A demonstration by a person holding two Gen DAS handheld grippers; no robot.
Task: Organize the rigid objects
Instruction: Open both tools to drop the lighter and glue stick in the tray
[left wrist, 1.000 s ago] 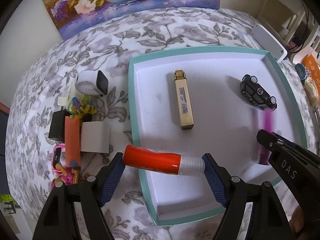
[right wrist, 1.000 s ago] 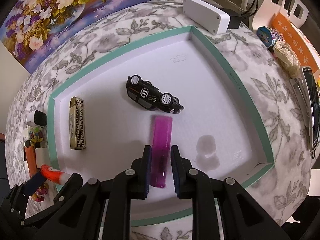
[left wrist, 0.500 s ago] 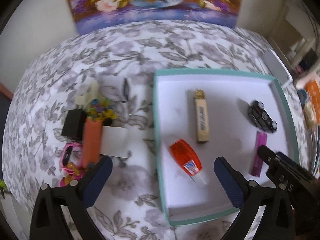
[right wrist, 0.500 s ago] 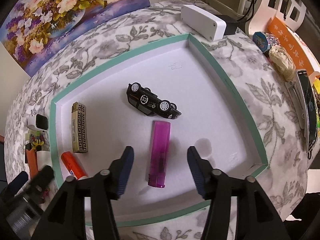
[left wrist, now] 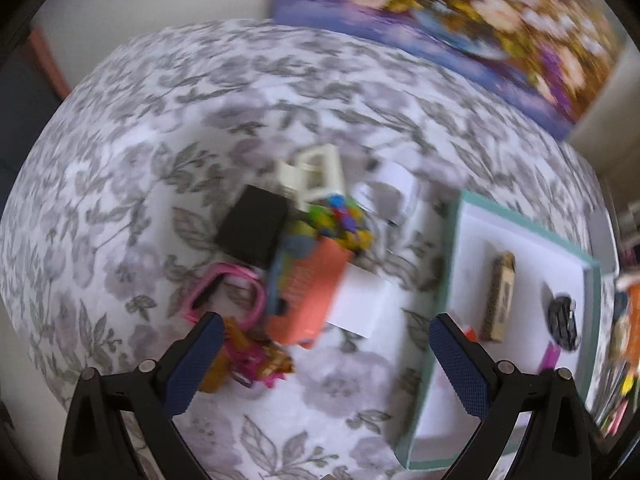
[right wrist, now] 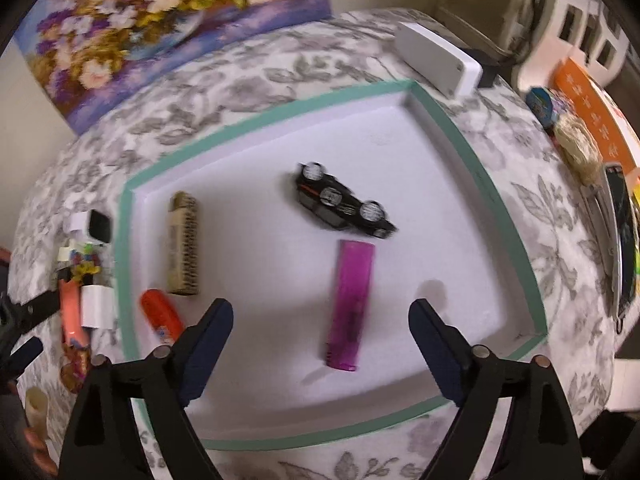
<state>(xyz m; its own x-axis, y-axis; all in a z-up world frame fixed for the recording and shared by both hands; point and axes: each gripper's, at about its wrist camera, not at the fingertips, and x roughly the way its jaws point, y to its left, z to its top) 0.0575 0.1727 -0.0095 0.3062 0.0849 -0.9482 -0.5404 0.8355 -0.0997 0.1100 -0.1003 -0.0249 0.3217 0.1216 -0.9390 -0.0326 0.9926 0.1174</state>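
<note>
A white tray with a teal rim holds a purple lighter, an overturned black toy car, a gold lighter and a red tube. My right gripper stands open above the tray's near side, the purple lighter lying free between its fingers. My left gripper is open over the flowered cloth left of the tray, close to a pile with an orange box, a black block, a pink watch and a white card.
A flower painting leans at the back. A white box lies behind the tray. Orange packets, a phone and small items crowd the right edge. A colourful bead toy and a cream clip lie in the pile.
Both grippers opened: the left let the red tube go into the tray and swung left over the pile; the right released the purple lighter and pulled back a little.
</note>
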